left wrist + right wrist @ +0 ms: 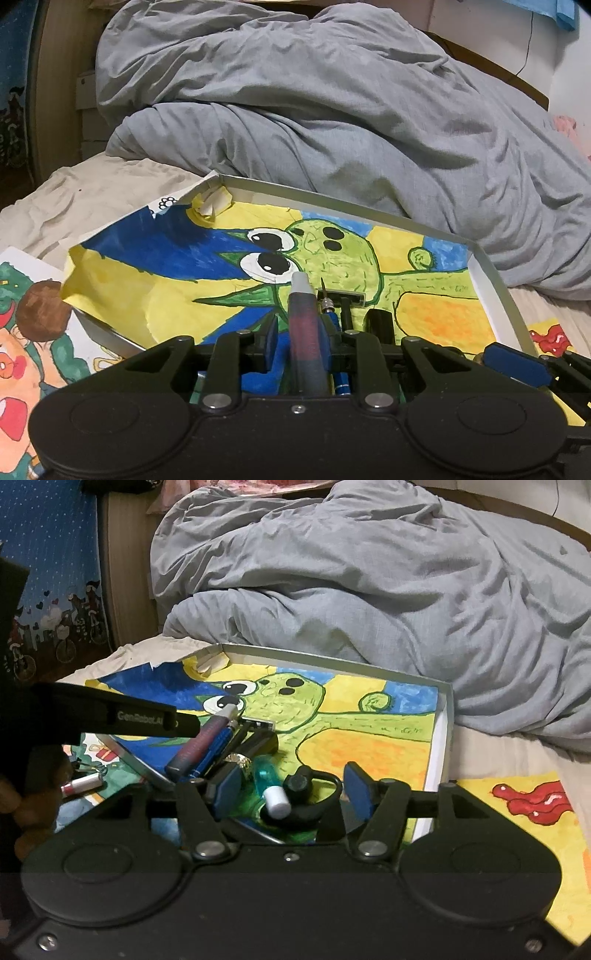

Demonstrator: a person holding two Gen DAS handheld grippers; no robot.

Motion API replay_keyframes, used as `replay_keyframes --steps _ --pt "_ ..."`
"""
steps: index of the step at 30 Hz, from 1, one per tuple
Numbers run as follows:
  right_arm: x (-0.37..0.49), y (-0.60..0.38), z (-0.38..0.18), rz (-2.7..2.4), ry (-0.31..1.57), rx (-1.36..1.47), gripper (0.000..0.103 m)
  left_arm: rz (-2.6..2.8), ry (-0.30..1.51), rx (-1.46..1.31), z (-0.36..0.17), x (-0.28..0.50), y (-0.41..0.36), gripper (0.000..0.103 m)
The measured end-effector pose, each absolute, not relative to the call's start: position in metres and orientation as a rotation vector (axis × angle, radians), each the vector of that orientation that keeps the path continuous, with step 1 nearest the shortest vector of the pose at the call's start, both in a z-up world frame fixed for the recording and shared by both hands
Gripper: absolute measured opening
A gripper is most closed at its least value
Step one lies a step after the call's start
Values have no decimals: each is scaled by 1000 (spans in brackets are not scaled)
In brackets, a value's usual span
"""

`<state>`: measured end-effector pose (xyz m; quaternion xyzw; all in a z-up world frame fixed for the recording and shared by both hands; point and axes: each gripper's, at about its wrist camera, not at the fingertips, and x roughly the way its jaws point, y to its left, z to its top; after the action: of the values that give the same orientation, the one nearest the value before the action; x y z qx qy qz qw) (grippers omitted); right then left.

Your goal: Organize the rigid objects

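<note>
My left gripper is shut on a dark red tube with a white cap, held over the shallow grey tray. Right beside the tube lie a blue pen and a black razor. In the right wrist view my right gripper stands open low over the tray's near end. A small teal bottle with a white cap and a round black part with a loop lie between its pads, untouched. The same tube shows there in the left gripper's grip.
A painted drawing of a green creature lines the tray. A rumpled grey duvet rises just behind it. More drawings lie on the bed on either side. A small silver and red tube rests left of the tray.
</note>
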<state>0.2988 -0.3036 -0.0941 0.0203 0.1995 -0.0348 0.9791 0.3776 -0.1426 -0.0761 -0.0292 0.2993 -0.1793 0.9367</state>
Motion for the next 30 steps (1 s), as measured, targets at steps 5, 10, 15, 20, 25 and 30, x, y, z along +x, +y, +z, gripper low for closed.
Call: replay_keyframes --steps 5,10,15,20,25,30 --pt "286 -303 -75 -75 365 43 77 -359 587 -57 -62 369 -134 36" --pt "265 -304 -50 -87 311 62 92 -345 539 -40 -39 352 -120 49" --pt "238 -300 -27 -95 272 51 100 -320 480 -30 -16 323 -102 67" --pt "212 -301 -13 -93 247 71 102 -301 409 -21 5 284 -83 83" --pt "189 -297 -6 -91 241 86 102 -284 333 16 18 238 -64 94" --pt "160 -289 0 -81 223 66 102 -262 289 26 25 199 -49 99"
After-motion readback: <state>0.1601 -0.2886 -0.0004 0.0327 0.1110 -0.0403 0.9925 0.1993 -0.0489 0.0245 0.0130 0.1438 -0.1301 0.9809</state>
